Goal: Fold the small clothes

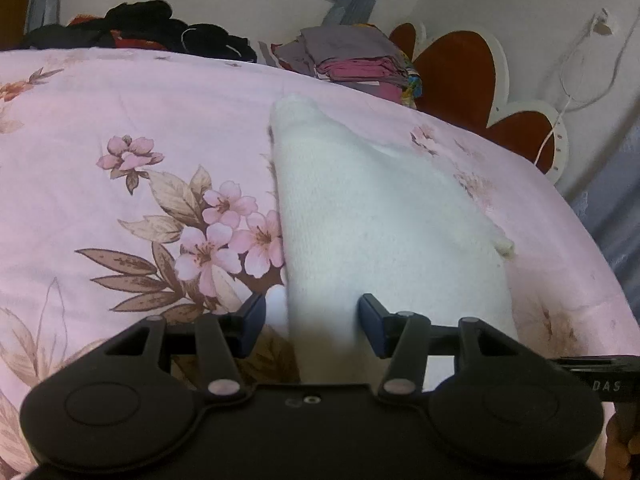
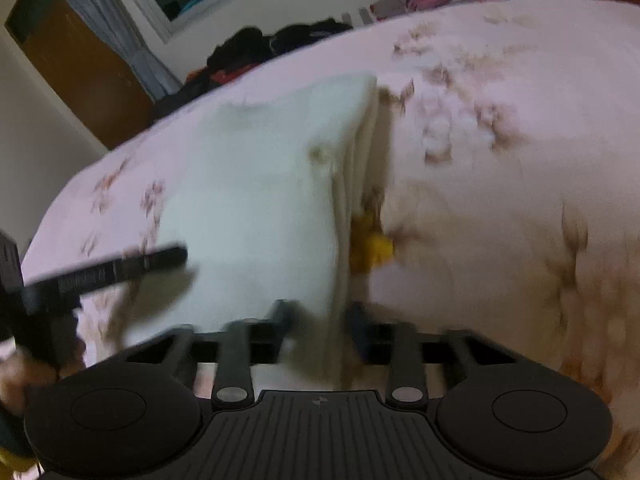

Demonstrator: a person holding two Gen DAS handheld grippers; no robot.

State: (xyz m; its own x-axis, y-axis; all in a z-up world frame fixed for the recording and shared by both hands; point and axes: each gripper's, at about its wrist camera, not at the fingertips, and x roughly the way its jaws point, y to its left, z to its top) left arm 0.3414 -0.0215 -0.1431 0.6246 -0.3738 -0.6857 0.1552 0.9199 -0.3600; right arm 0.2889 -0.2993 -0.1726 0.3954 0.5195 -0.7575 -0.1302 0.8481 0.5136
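One white knit garment, soft and folded to a tapered wedge, lies on the pink floral bed cover, with bare cover to its left. Left gripper: jaws apart, straddling the garment's near left edge. Right gripper: blurred, jaws narrowed onto the stacked folded edge; grip uncertain.

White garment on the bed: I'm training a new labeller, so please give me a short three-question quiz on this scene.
1. True or false: the garment lies on a plain blue sheet.
2. In the right wrist view, what colour is the bit peeking out beside the garment's layered edge? A yellow, B red, C green.
3. What sits between the fingers of the right tongs?

Key
1. False: the sheet is pink with flowers.
2. A: the yellow bit.
3. The garment's folded edge.
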